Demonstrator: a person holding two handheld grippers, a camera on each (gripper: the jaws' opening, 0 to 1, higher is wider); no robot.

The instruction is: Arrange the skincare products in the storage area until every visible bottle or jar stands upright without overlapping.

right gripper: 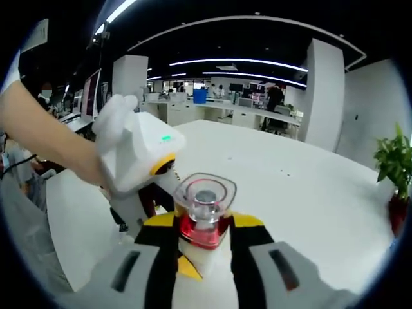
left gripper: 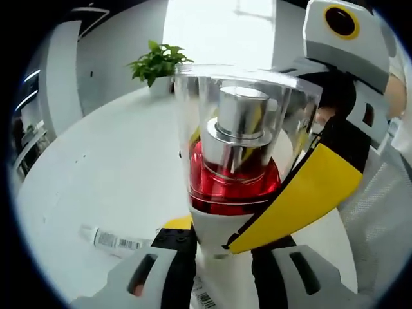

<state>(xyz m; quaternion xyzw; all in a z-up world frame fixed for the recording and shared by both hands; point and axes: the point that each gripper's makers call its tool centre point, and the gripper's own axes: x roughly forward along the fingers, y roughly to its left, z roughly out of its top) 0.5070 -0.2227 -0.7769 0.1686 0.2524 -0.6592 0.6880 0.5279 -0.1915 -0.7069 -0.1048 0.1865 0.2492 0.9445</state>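
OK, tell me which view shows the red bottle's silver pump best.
The left gripper view: the silver pump fills the middle, sharp through the clear cap. In the right gripper view the red bottle is small, seen from above, its pump only a grey spot.

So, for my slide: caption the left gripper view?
Both grippers clamp a red pump bottle with clear cap above a white table.

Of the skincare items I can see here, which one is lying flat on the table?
The small white tube with a barcode label, lying on the white table. The red bottle with the clear cap is upright, clamped between both grippers.
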